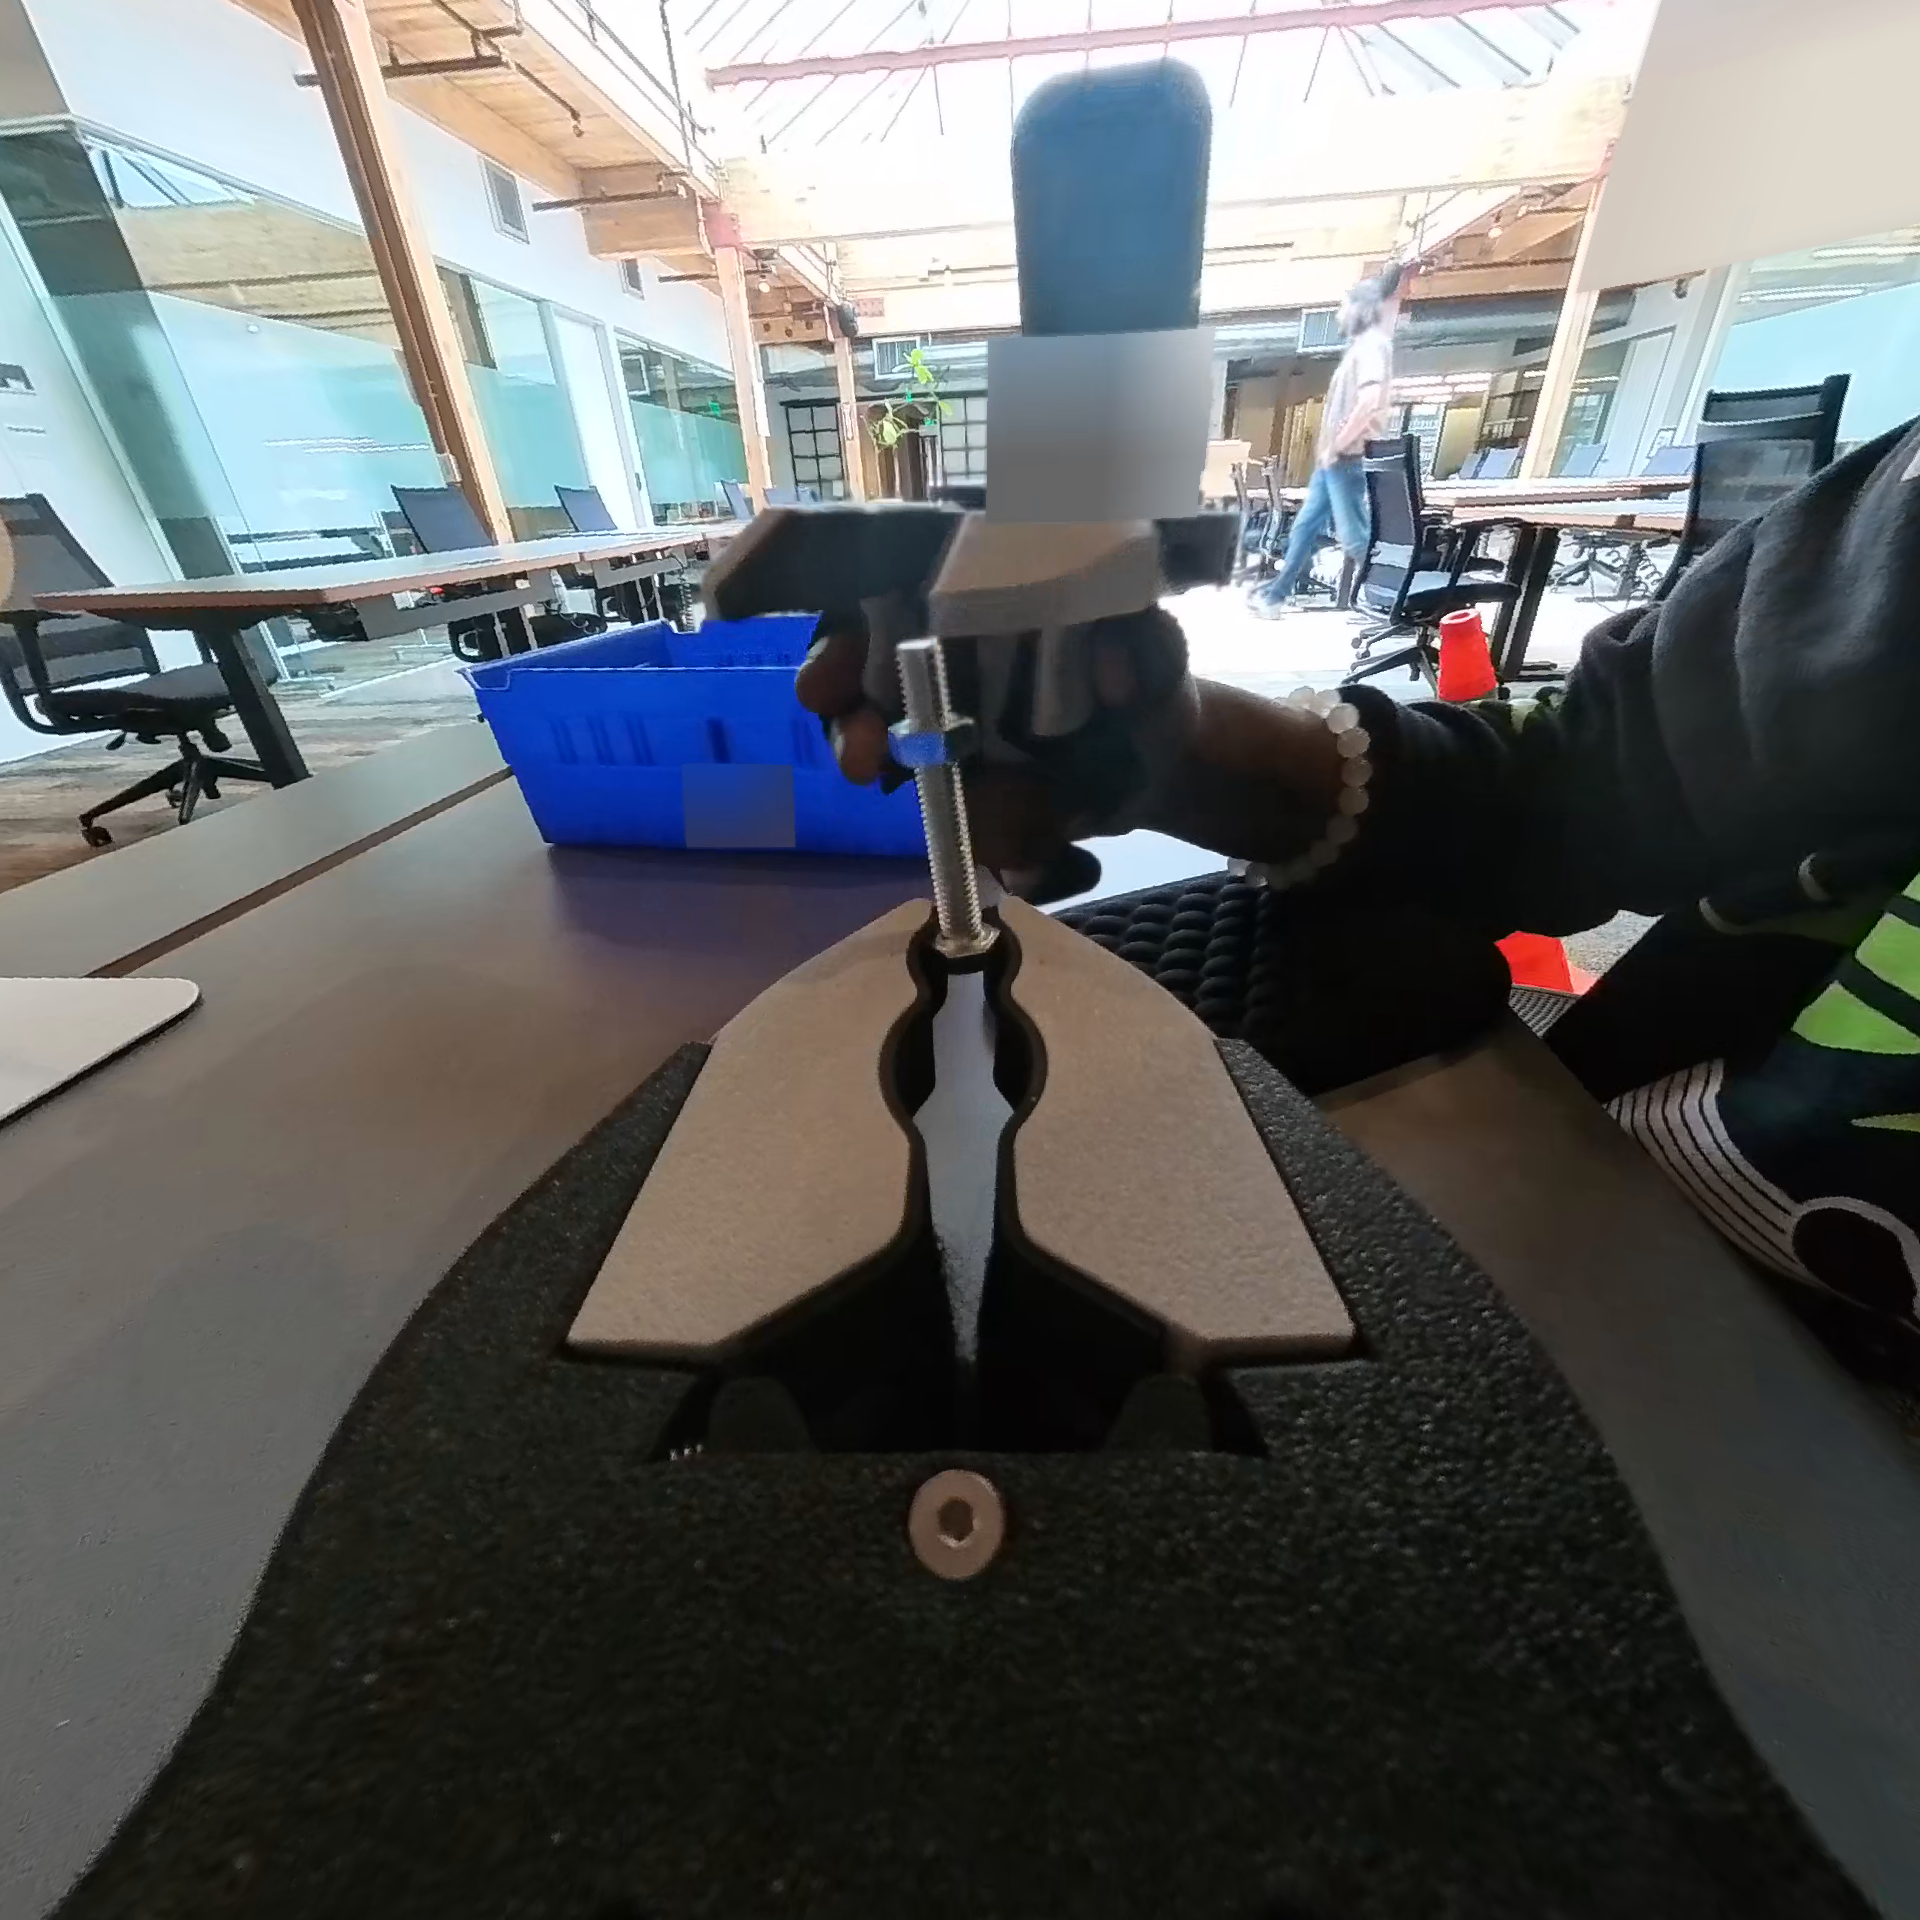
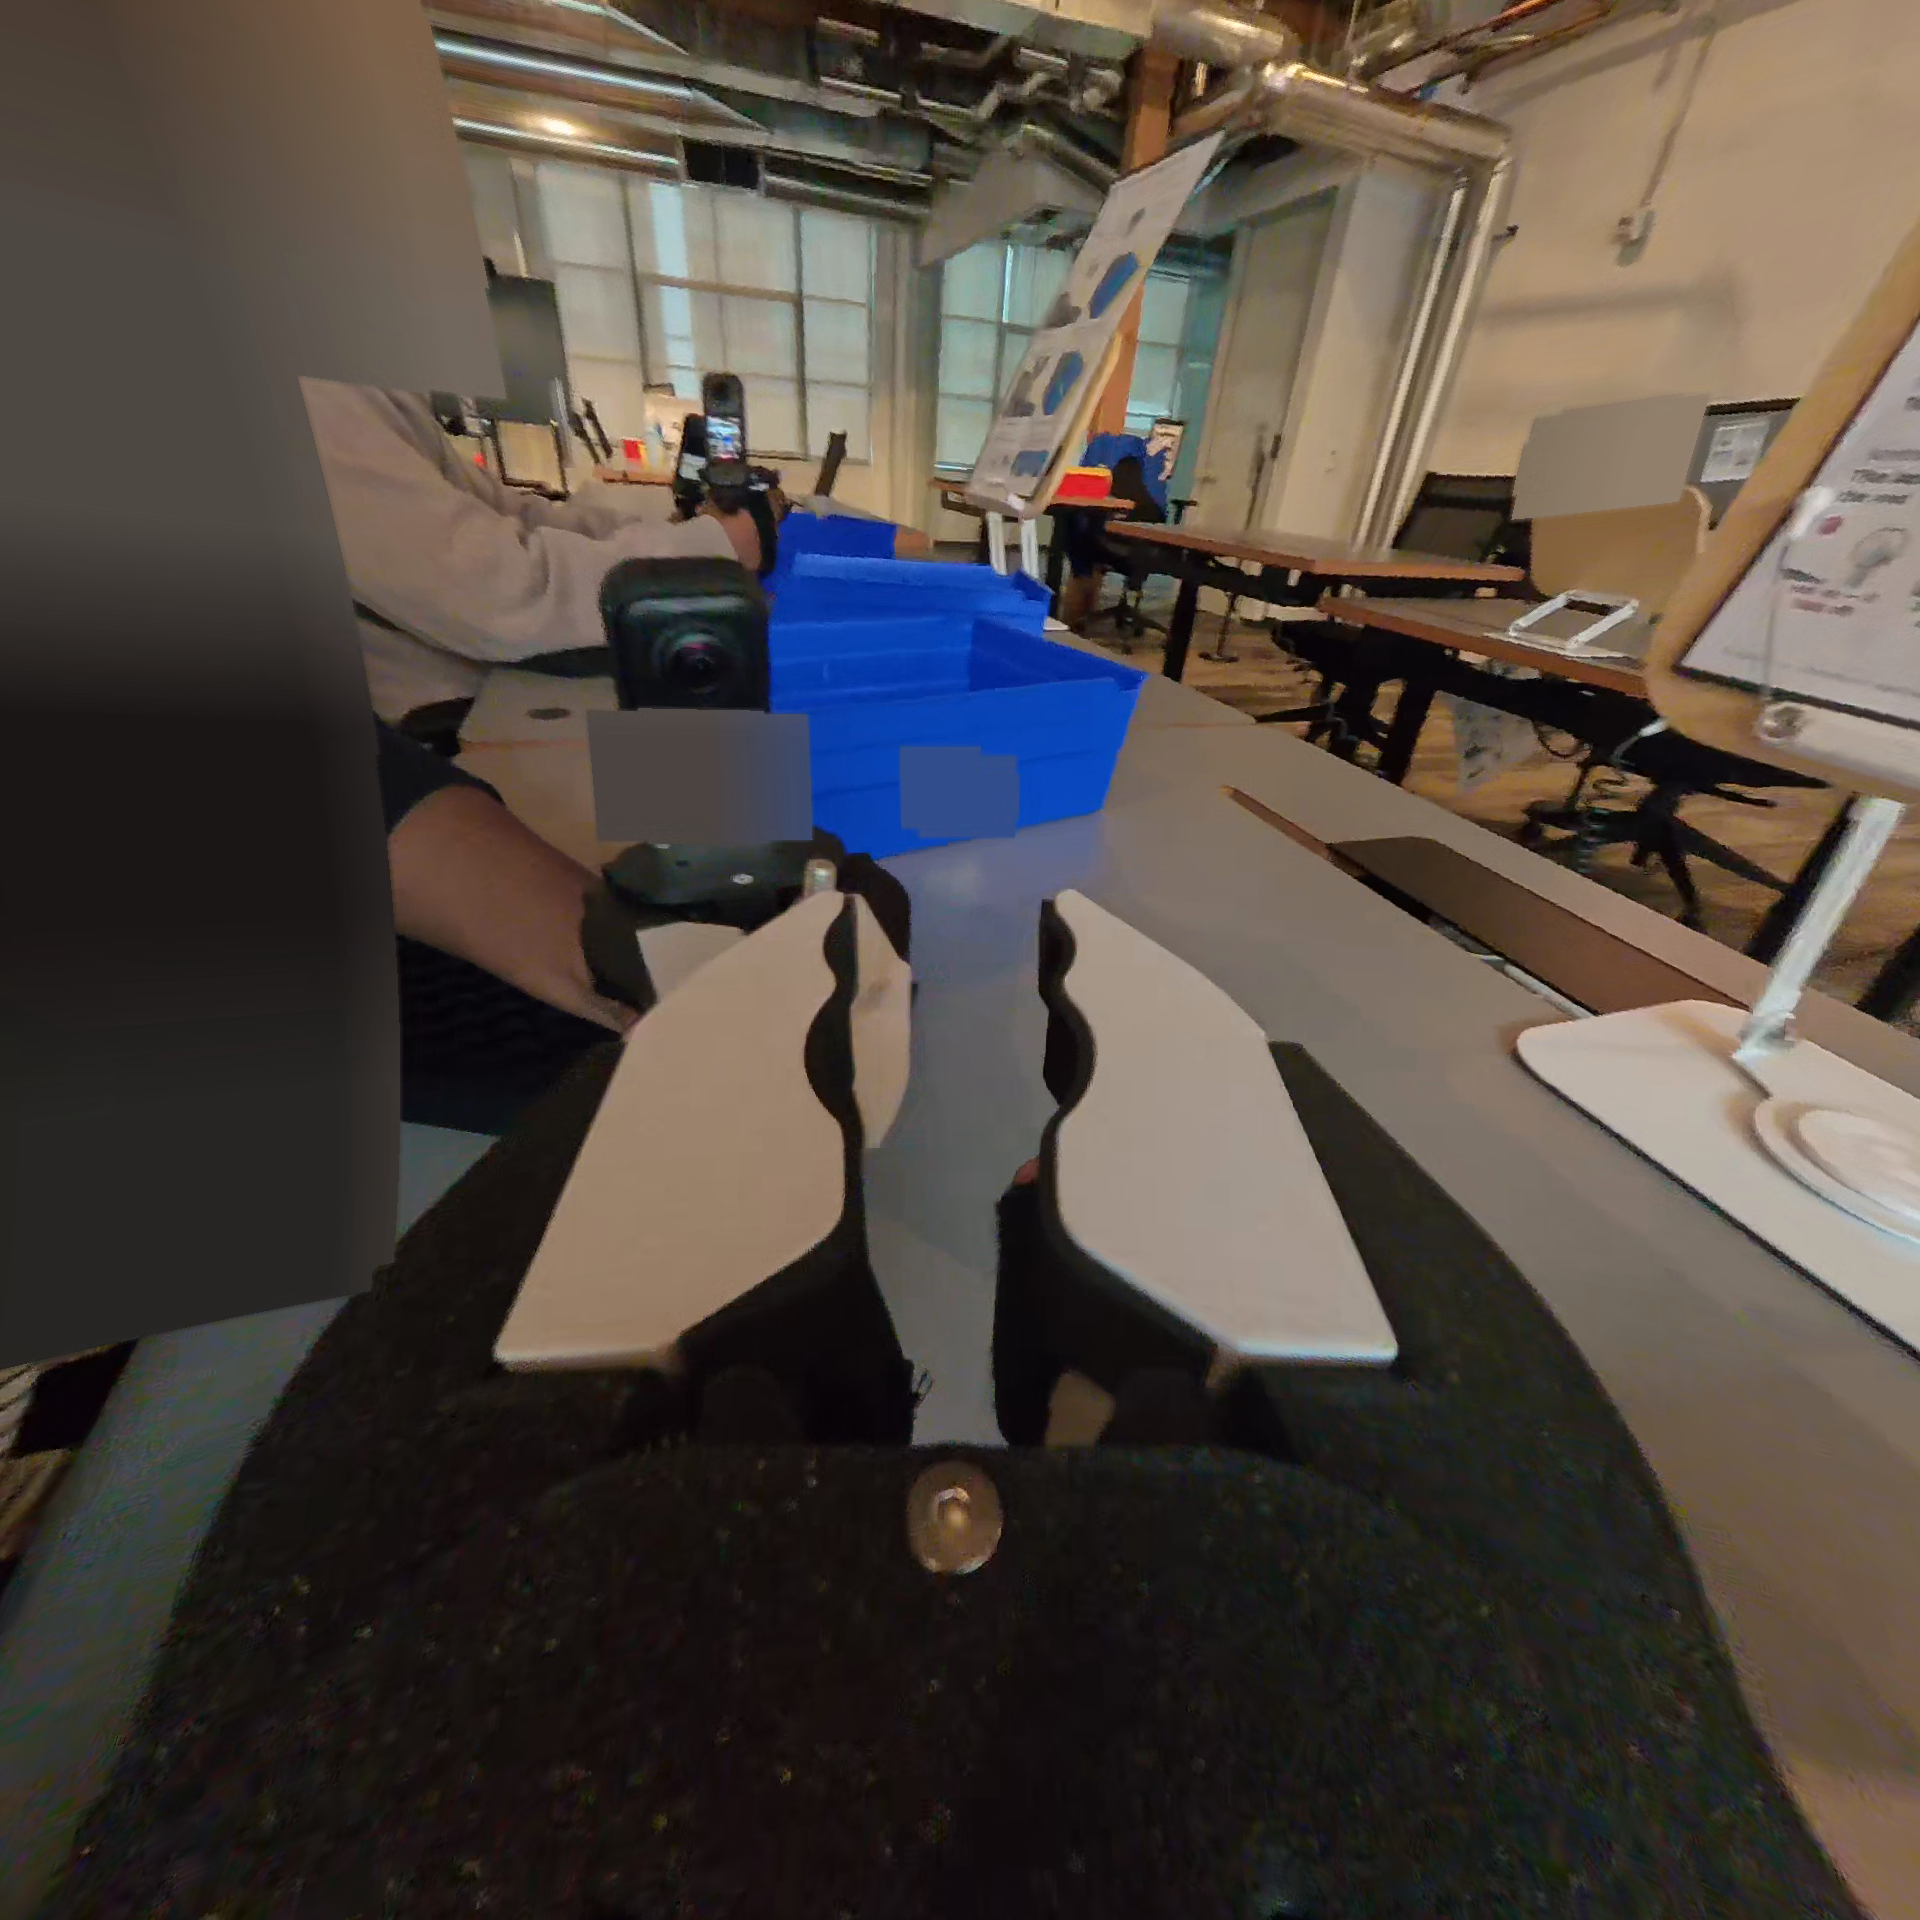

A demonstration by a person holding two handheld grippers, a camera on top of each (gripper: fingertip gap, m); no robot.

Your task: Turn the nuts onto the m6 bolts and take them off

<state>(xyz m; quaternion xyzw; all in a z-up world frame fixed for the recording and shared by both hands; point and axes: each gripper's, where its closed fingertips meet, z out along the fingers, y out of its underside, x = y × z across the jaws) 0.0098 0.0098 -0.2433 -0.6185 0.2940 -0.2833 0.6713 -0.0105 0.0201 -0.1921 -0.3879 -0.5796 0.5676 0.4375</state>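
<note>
The bench (image 1: 312,1039) is a dark, smooth grey-brown top, seamed against a second slab behind it. A blue bin (image 1: 665,748) stands on it beyond the jaws, with more blue bins lined up behind it in the right wrist view. A white stand base (image 2: 1683,1081) with a tilted board sits at the right edge, and a black bumpy mat (image 1: 1195,956) lies near the person's sleeve.

The left gripper (image 1: 961,940) is clenched on the head of a silver bolt (image 1: 940,790), which stands upright from the tips. A nut (image 1: 920,746) sits high on its thread, just beside the right gripper's tips in the left wrist view. The right gripper (image 2: 945,914) stands released, jaws wide apart with only bench between them.

Around it is an open office: wooden beams, skylights, glass partitions, rows of desks with black chairs, an orange cone (image 1: 1465,655), exposed ducts, tall windows.
</note>
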